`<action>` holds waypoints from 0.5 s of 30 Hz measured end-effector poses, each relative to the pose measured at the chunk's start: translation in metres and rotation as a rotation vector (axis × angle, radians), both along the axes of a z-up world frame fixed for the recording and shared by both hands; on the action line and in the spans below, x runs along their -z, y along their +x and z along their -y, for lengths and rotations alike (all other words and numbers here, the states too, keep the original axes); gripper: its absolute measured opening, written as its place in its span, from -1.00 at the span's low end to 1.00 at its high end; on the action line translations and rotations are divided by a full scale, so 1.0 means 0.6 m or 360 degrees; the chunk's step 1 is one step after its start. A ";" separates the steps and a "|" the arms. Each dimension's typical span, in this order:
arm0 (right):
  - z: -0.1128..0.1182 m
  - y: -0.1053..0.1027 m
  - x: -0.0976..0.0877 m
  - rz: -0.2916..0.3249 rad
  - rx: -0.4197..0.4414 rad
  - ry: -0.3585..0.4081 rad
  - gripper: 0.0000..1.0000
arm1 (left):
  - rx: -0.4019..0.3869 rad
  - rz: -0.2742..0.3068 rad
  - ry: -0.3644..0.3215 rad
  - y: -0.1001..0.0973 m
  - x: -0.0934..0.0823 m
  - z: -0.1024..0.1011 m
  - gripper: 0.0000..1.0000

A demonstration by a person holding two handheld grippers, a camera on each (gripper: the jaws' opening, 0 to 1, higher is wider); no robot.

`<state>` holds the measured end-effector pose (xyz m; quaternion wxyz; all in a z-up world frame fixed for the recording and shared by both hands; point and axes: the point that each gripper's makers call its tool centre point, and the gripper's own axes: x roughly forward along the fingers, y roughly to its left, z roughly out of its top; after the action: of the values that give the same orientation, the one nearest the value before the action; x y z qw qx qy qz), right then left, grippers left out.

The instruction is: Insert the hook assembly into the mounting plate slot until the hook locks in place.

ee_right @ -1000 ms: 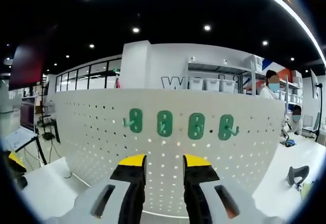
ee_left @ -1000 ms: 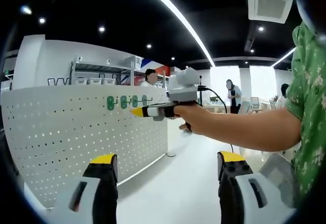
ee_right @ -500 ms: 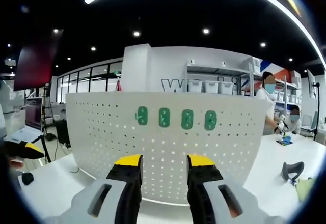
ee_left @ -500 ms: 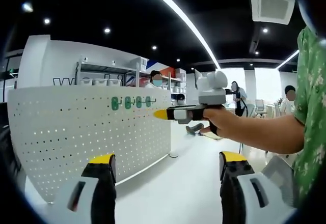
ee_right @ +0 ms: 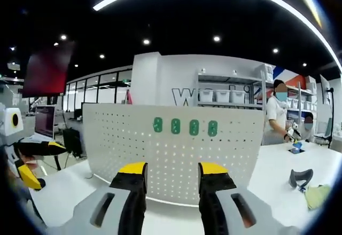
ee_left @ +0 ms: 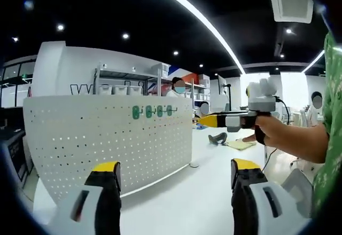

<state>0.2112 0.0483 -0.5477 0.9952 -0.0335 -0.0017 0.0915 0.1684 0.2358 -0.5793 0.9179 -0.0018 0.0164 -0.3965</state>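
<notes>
We hold both grippers clear of the pegboard [ee_right: 171,155]; four green hooks [ee_right: 185,126] sit in a row near its top edge. The left gripper [ee_left: 173,173] is wide open, empty. The right gripper [ee_right: 171,172] is parted, empty. We verify each hook sits flush and locked.

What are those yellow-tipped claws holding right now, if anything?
Nothing. The left gripper and right gripper both stand open with empty jaws, facing the white pegboard where four green hooks hang.

White dotted pegboard [ee_right: 171,152], four green hooks [ee_right: 185,126], yellow-tipped black jaws, green floral sleeve [ee_left: 329,139]
</notes>
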 end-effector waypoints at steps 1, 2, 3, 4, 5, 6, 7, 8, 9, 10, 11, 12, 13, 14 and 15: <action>0.003 -0.012 0.001 0.0002 0.0004 -0.0010 -0.24 | -0.0014 -0.0002 -0.0008 -0.001 -0.002 -0.002 0.74; 0.005 -0.020 0.002 0.0002 0.0005 -0.0009 -0.23 | -0.0022 0.0000 -0.0017 -0.002 -0.004 -0.003 0.74; 0.006 -0.028 0.003 0.0003 0.0004 -0.0008 -0.22 | -0.0027 0.0003 -0.0030 -0.005 -0.008 -0.003 0.74; 0.006 -0.036 0.005 -0.0001 0.0002 -0.0009 -0.21 | -0.0036 0.0006 -0.0035 -0.007 -0.010 -0.004 0.75; 0.007 -0.050 0.010 -0.0011 0.0006 -0.0026 -0.20 | -0.0053 0.0010 -0.0029 -0.009 -0.011 -0.005 0.75; 0.008 -0.058 0.012 -0.0011 0.0010 -0.0030 -0.17 | -0.0062 0.0020 -0.0027 -0.013 -0.012 -0.005 0.75; 0.011 -0.069 0.015 -0.0016 0.0015 -0.0027 -0.14 | -0.0069 0.0021 -0.0023 -0.015 -0.012 -0.005 0.76; 0.013 -0.078 0.017 -0.0018 0.0021 -0.0027 -0.12 | -0.0074 0.0023 -0.0016 -0.017 -0.012 -0.004 0.76; 0.015 -0.089 0.019 -0.0017 0.0026 -0.0032 -0.09 | -0.0079 0.0030 -0.0007 -0.020 -0.011 -0.003 0.77; 0.015 -0.095 0.022 -0.0022 0.0027 -0.0037 -0.03 | -0.0086 0.0035 0.0009 -0.021 -0.010 -0.002 0.77; 0.016 -0.105 0.026 -0.0030 0.0031 -0.0046 0.00 | -0.0091 0.0039 0.0023 -0.023 -0.010 -0.001 0.77; 0.016 -0.111 0.028 -0.0034 0.0030 -0.0046 0.03 | -0.0093 0.0039 0.0024 -0.023 -0.010 0.000 0.78; 0.016 -0.119 0.033 -0.0045 0.0033 -0.0046 0.07 | -0.0098 0.0036 0.0025 -0.025 -0.010 0.000 0.79; 0.016 -0.125 0.036 -0.0047 0.0034 -0.0050 0.11 | -0.0100 0.0036 0.0020 -0.026 -0.011 0.001 0.80; 0.015 -0.129 0.039 -0.0047 0.0035 -0.0050 0.16 | -0.0102 0.0037 0.0016 -0.027 -0.011 0.001 0.81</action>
<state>0.1337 0.0391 -0.5711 0.9955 -0.0477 0.0149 0.0810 0.1520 0.2350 -0.5726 0.9302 0.0069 0.0077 -0.3668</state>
